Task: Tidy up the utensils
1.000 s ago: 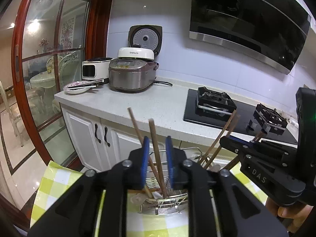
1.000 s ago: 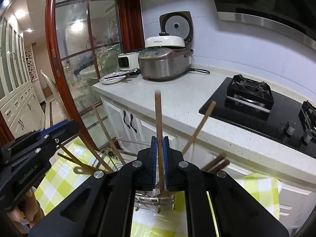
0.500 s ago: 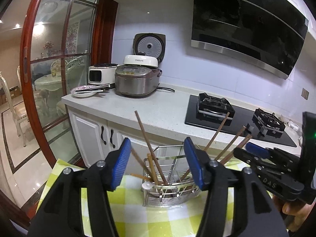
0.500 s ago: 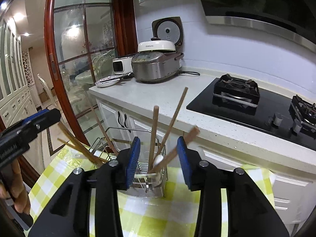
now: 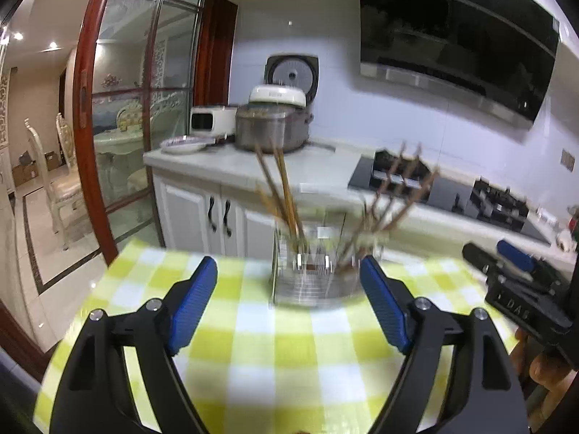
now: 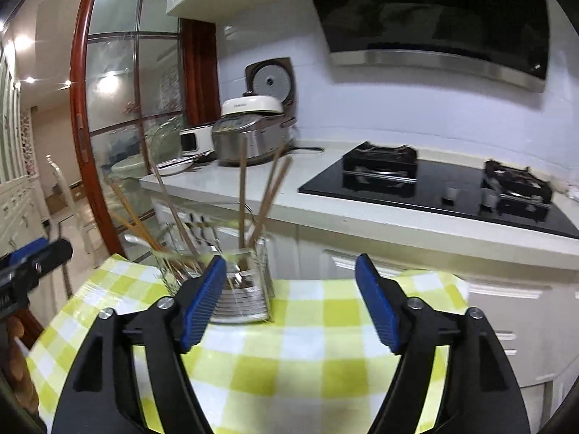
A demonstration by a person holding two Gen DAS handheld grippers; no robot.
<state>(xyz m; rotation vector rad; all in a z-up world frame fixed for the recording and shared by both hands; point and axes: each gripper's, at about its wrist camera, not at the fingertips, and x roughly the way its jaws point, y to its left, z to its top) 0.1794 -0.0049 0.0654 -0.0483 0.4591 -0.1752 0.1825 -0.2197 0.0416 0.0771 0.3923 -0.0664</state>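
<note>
A wire metal utensil holder (image 5: 315, 278) stands on the yellow-green checked tablecloth (image 5: 275, 343), with several wooden chopsticks (image 5: 284, 188) leaning out of it. It also shows in the right wrist view (image 6: 242, 289), with chopsticks (image 6: 241, 188) upright inside. My left gripper (image 5: 289, 300) is open and empty, pulled back in front of the holder. My right gripper (image 6: 291, 296) is open and empty, back from the holder, which sits by its left finger. Each gripper shows at the edge of the other's view. Both views are motion blurred.
Behind the table runs a white counter (image 5: 318, 177) with a rice cooker (image 5: 273, 126), a plate (image 5: 182, 143) and a black gas hob (image 6: 434, 184). A range hood (image 5: 452, 47) hangs above. A red-framed glass door (image 5: 90, 126) stands at the left.
Both grippers were shut on chopsticks over the holder a second ago. They opened, left the chopsticks in the holder, and have drawn back and apart from it.
</note>
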